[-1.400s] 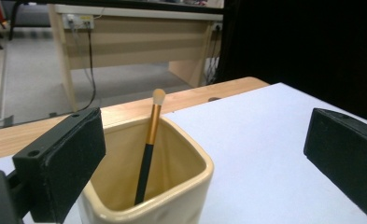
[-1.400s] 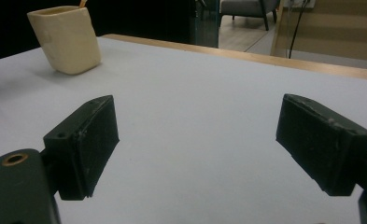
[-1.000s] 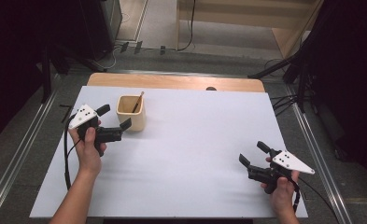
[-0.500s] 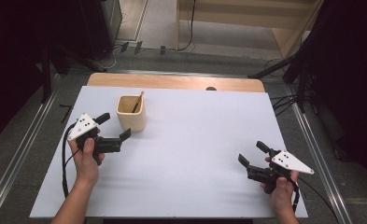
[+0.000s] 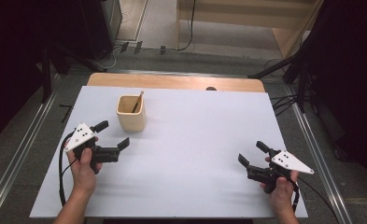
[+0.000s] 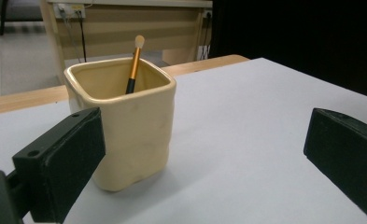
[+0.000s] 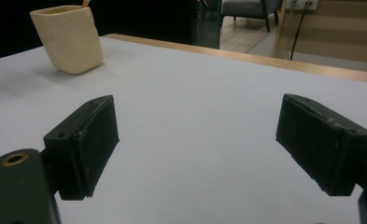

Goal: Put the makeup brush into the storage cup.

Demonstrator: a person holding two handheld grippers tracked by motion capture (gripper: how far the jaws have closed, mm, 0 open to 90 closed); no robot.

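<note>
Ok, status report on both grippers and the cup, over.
Left gripper open, beside the cup, not touching. Right gripper open, holding nothing. Brush standing in the cup. Nothing in the way.

Even overhead light brightens the white table [image 5: 195,140], surroundings dark; shadows soft, near tool jaws slightly blurred.

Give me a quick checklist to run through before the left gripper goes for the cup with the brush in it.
1. Left gripper open: ok, jaws apart with nothing between.
2. Cup upright on the table: ok.
3. Brush inside the cup, leaning on its rim: ok.
4. Left gripper lined up with the cup: not ok, in the left gripper view the cup sits behind the left-hand jaw, off centre.
5. Right gripper open and well clear of the cup: ok.
</note>
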